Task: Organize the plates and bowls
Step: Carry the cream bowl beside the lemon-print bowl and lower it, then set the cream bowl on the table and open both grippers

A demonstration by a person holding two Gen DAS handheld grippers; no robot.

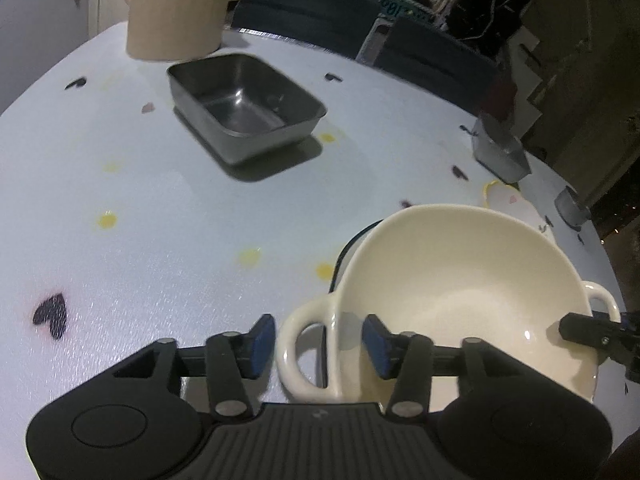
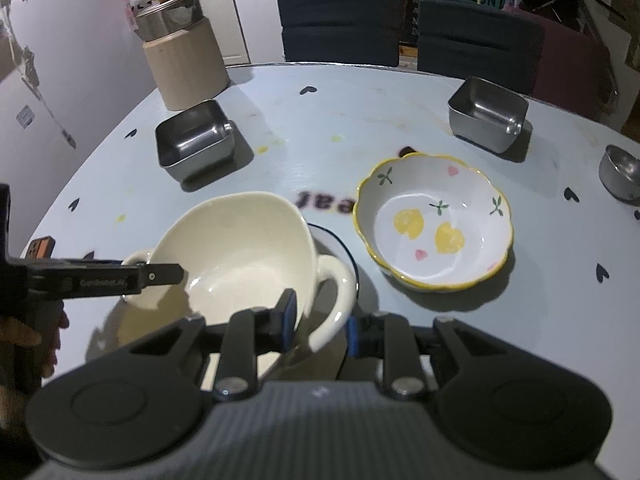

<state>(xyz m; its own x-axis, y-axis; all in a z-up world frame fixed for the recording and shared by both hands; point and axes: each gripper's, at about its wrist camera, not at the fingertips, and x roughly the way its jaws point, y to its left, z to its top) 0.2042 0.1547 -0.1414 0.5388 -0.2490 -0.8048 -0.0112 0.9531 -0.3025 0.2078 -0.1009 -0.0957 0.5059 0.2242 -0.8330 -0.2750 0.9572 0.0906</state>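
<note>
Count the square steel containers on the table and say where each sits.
2. One square steel container sits at the far left beside the beige canister; the other sits at the far right, behind the flowered bowl. Others may lie outside the views.

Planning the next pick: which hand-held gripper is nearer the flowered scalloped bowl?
Right. The right hand-held gripper straddles the cream bowl's handle beside the scalloped bowl; the left hand-held gripper is at the opposite handle.

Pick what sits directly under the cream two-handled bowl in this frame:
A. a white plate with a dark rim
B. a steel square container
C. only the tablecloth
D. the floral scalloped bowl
A: in the right wrist view, a white plate with a dark rim shows beneath the cream bowl.
</note>
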